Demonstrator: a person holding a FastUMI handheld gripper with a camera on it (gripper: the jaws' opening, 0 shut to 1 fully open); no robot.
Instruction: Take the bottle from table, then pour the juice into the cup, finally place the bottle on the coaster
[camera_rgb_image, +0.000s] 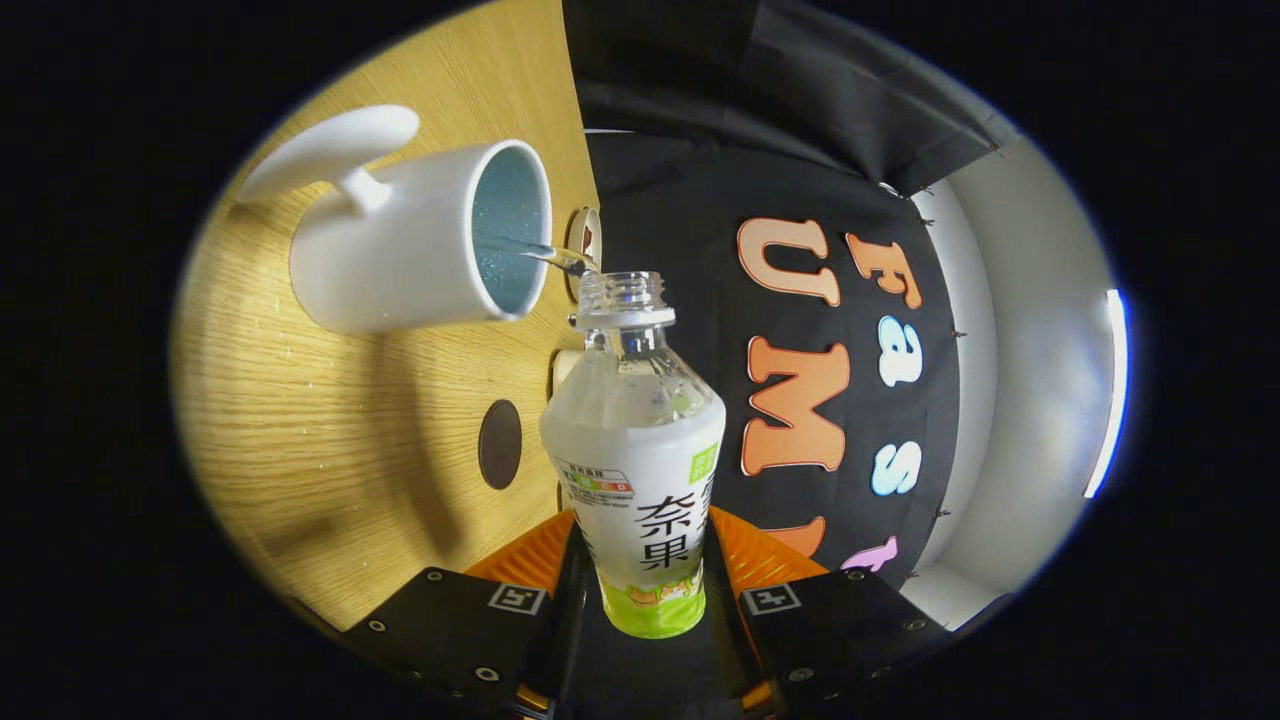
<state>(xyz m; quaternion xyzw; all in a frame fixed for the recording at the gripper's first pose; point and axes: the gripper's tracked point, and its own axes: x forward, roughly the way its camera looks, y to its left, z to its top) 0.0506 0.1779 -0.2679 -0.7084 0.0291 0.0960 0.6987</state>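
Observation:
My gripper (645, 575) is shut on the lower body of a clear plastic bottle (635, 440) with a white and green label and no cap. I hold it rolled on its side, so the wooden table (300, 420) looks upright. A thin stream of clear liquid (545, 252) runs from the bottle's mouth into the white mug (400, 250), whose inside is blue. The mug's handle points away from the bottle. A dark round coaster (499, 444) lies flat on the table beside the bottle's shoulder, nearer to me than the mug.
A small round object (585, 240) sits at the table's edge just behind the mug's rim. A small pale thing (563, 368) peeks out behind the bottle's shoulder. Beyond the table edge hangs the booth's black cloth wall, with a white wall and a light strip (1108, 395) further off.

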